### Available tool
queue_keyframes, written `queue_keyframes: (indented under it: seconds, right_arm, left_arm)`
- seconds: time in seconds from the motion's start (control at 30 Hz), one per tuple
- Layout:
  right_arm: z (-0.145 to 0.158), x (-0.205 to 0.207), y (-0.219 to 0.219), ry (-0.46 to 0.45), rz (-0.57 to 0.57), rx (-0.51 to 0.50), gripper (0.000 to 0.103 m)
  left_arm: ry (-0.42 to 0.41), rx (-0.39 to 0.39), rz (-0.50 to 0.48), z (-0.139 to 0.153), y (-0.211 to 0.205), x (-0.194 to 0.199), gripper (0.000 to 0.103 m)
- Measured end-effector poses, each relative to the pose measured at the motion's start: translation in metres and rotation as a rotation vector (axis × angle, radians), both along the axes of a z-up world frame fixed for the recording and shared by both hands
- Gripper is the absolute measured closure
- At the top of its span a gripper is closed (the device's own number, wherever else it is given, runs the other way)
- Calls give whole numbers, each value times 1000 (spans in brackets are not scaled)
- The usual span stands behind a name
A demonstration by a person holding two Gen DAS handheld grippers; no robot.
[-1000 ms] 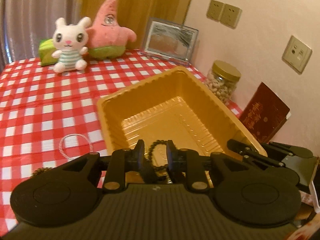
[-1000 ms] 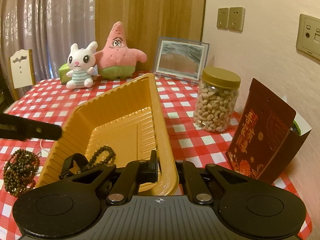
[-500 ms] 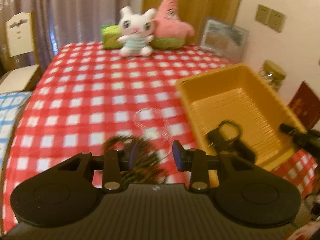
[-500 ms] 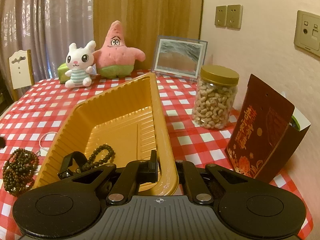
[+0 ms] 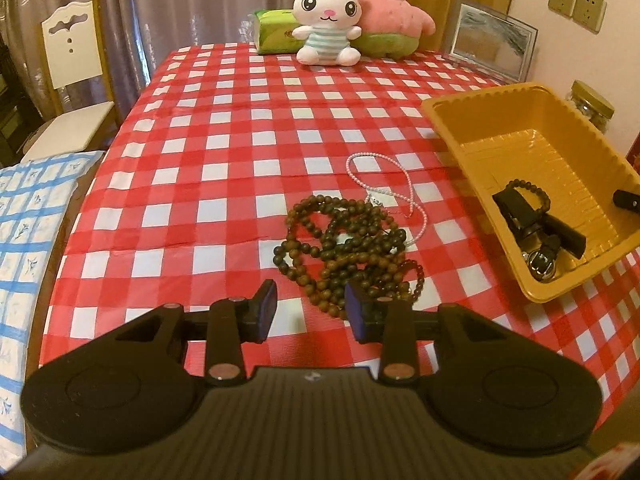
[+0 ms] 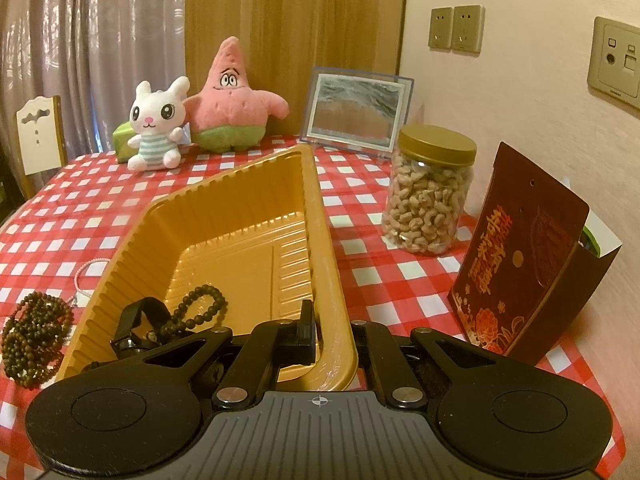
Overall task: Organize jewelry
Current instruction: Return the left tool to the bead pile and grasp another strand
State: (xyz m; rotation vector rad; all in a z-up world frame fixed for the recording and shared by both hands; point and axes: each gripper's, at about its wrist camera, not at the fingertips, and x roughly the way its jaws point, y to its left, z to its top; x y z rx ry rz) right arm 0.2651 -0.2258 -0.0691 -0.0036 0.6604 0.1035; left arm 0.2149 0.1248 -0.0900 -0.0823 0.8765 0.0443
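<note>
A heap of brown wooden beads (image 5: 348, 248) lies on the checked cloth, with a thin pink pearl necklace (image 5: 384, 184) just behind it. My left gripper (image 5: 310, 306) is open and empty, just short of the bead heap. The yellow tray (image 5: 472, 152) at the right holds a black watch (image 5: 536, 232) and a dark bead bracelet (image 5: 532, 192). My right gripper (image 6: 334, 338) is shut on the tray's near rim (image 6: 336, 312). The bracelet (image 6: 200, 308), the watch (image 6: 136, 320) and the brown beads (image 6: 32, 340) also show in the right wrist view.
A white bunny (image 5: 326, 20), a pink starfish plush (image 5: 390, 4), a green tissue pack (image 5: 276, 30) and a picture frame (image 5: 494, 40) stand at the back. A cashew jar (image 6: 430, 188) and a dark red box (image 6: 524, 252) stand right of the tray. A white chair (image 5: 70, 80) is left.
My left gripper let go of the dark bead bracelet in the tray, opened, and swung left over to the brown bead heap. The right gripper kept its hold on the tray rim.
</note>
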Motion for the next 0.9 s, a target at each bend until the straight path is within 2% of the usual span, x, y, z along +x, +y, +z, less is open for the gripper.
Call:
queue_keyframes:
  seconds: [0.5, 0.73, 0.9]
  right_arm:
    - [-2, 2, -3, 6, -7, -8, 98]
    - [-1, 1, 1, 9, -14, -14, 98]
    - [-1, 1, 2, 10, -17, -16, 98]
  left_arm:
    - [13, 22, -150, -21, 1, 27, 70]
    - [12, 10, -209, -27, -2, 40, 79]
    - [20, -31, -225, -32, 1, 44, 83]
